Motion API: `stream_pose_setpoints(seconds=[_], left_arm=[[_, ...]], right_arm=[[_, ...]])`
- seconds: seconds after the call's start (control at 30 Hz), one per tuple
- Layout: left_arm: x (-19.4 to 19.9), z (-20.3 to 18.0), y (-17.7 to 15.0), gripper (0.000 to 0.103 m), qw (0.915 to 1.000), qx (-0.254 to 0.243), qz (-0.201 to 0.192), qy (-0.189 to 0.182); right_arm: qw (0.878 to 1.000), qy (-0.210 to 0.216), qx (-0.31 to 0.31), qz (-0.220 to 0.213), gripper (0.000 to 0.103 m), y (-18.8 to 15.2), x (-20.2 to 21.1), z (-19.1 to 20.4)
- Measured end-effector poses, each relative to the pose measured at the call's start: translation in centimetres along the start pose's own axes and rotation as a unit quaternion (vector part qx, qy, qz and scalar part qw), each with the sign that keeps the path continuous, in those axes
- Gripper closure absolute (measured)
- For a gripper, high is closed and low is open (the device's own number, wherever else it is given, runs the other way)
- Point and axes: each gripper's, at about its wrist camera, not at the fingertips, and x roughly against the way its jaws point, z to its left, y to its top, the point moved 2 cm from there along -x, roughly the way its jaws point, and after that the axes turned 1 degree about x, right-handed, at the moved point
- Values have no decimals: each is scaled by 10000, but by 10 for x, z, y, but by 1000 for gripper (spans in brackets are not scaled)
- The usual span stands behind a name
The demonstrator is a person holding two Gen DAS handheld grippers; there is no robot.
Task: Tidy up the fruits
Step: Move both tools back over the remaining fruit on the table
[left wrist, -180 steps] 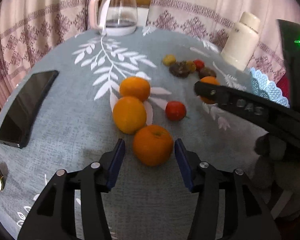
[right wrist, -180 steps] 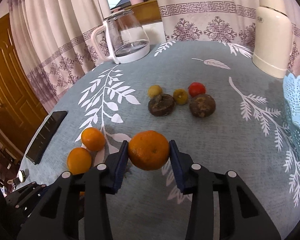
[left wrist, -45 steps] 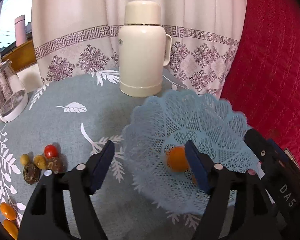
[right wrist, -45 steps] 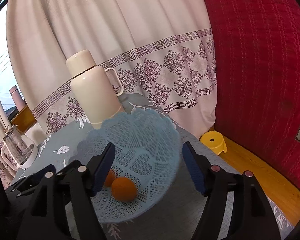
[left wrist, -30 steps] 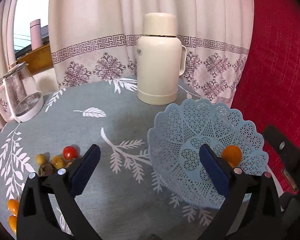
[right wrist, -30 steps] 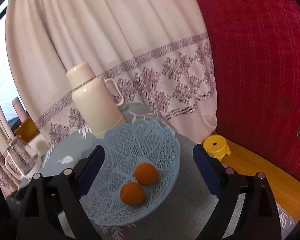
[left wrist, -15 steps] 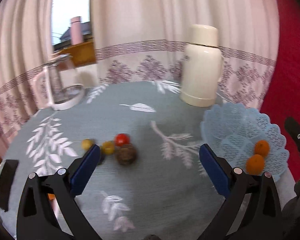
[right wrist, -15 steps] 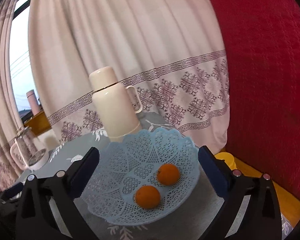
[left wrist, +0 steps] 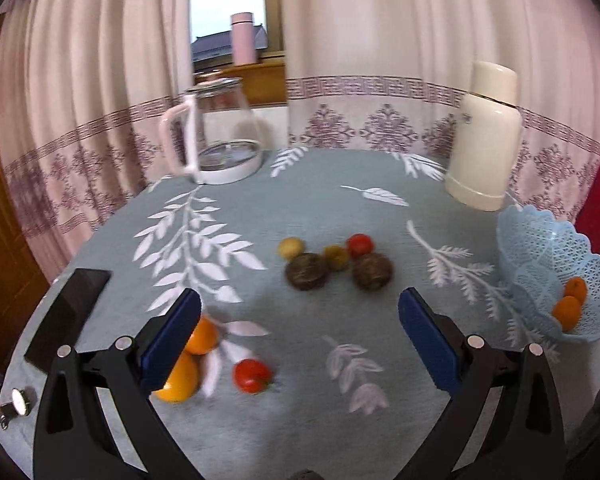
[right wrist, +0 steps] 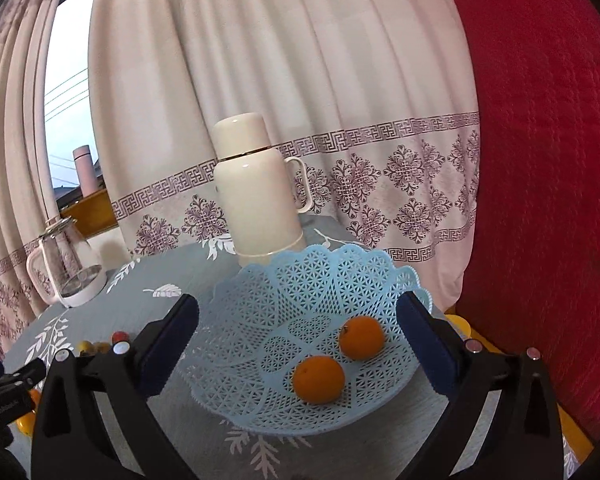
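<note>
**Two oranges in the basket, the rest of the fruit out on the table**

Both claws stand wide apart with nothing between their blue pads. The left gripper hangs over the round table under its grey-blue cloth with white leaf print. The right gripper faces the pale blue perforated plastic basket with a scalloped rim, which sits at the table's edge.

In that basket lie two round oranges, one nearer the camera and one just behind it toward two o'clock, close together; I cannot tell if they touch.

From the left wrist view, two more oranges lie at about eight o'clock, partly hidden behind the left pad, with a small red tomato-like fruit just beside them. Further up the cloth, near twelve o'clock of the claw, sits a tight cluster: two dark brown wrinkled fruits, a yellow one, an olive one and a small red one.

A cream thermos flask with a handle stands right behind the basket. A glass kettle with a pink-white handle stands at eleven o'clock. A black phone lies at nine o'clock, a wristwatch below it.

No readable writing shows on the flask or kettle; a pale mark on the left claw's arm in the right wrist view is too small to read.
</note>
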Motion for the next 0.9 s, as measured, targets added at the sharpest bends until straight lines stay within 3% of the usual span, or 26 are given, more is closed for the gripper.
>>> stream_pose_setpoints(seconds=[0.2,0.47,0.77,0.9], left_arm=[[6,32,-5,3,9996,161,-13,225],[0,78,-24,3,9977,375,302,484],[-11,106,-44,3,9944,628,714,468],[-16,115,-47,3,9919,858,856,371]], right_arm=[[9999,52,118,28,5,-2,1,5],[9997,150,214,39,5,-3,3,9],[9988,342,364,1,5,-3,7,17],[9959,672,600,38,5,-5,12,31]])
